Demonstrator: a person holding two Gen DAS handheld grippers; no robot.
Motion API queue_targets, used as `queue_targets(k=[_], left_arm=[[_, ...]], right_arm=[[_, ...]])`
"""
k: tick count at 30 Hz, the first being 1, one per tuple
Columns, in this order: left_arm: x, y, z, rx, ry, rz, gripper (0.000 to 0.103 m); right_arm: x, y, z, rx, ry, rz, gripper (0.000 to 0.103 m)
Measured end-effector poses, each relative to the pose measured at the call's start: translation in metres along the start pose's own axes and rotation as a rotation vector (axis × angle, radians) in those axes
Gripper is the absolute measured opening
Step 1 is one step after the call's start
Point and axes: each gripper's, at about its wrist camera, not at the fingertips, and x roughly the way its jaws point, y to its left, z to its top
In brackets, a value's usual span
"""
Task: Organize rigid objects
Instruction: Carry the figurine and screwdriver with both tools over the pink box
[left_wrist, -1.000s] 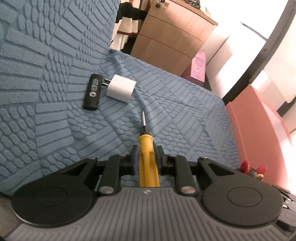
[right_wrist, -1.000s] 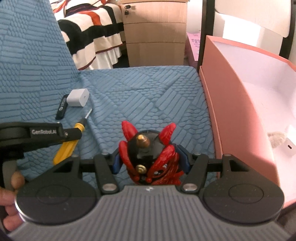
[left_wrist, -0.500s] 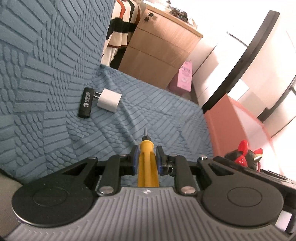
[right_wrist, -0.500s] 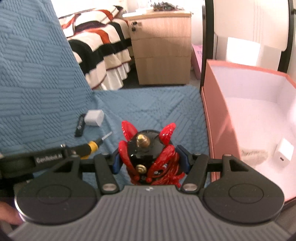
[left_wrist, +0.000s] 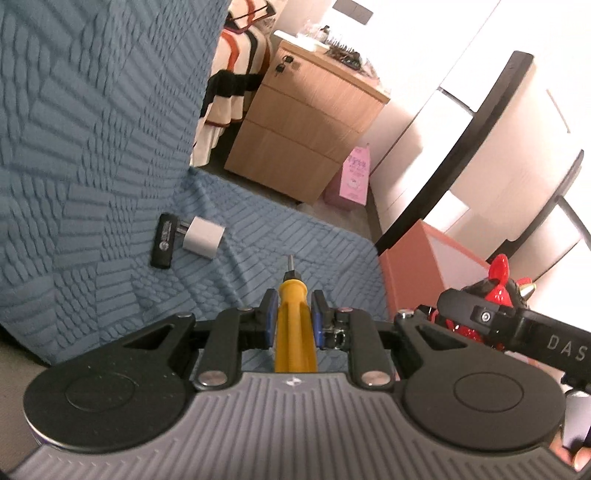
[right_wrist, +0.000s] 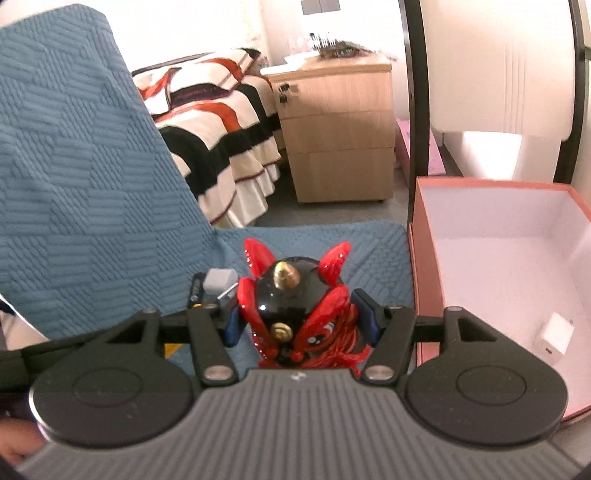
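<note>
Screwdriver (left_wrist: 294, 325) with yellow handle sits clamped between the left gripper (left_wrist: 293, 317) fingers, metal tip pointing toward 12 o'clock, lifted over the blue quilted cover (left_wrist: 110, 184). At 10 o'clock from the tip, a white charger (left_wrist: 203, 237) lies on the cover with its prongs touching a black USB stick (left_wrist: 164, 245) just left of it. Right gripper (right_wrist: 301, 323) fingers are clenched on a red and black figurine (right_wrist: 299, 314), horns up, gold knob on top; in the left wrist view the same figurine shows at 3 o'clock, held by the other tool. Pink box (right_wrist: 421, 280) stands open at 3 o'clock of the figurine, just beside the cover edge, white inside, with a second white charger (right_wrist: 556, 334) lying on its floor near the lower right. Wooden drawer cabinet (right_wrist: 336, 136) stands at 12 o'clock, well apart, a striped bed (right_wrist: 218, 122) at 11 o'clock beside it. Small pink bag (left_wrist: 356, 179) stands on the floor next to the cabinet in the left wrist view.
</note>
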Motion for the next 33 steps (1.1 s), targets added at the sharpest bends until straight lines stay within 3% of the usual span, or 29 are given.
queue_targets(k=[16, 33], left_arm=[[-0.033, -0.055, 0.029, 0.058, -0.066, -0.074, 0.022], [-0.012, -0.168, 0.020, 0.141, -0.012, -0.239, 0.022]], right_arm=[[-0.036, -0.017, 0.016, -0.030, -0.073, -0.026, 0.062], [-0.075, -0.104, 0.015, 0.074, -0.124, -0.162, 0.062]])
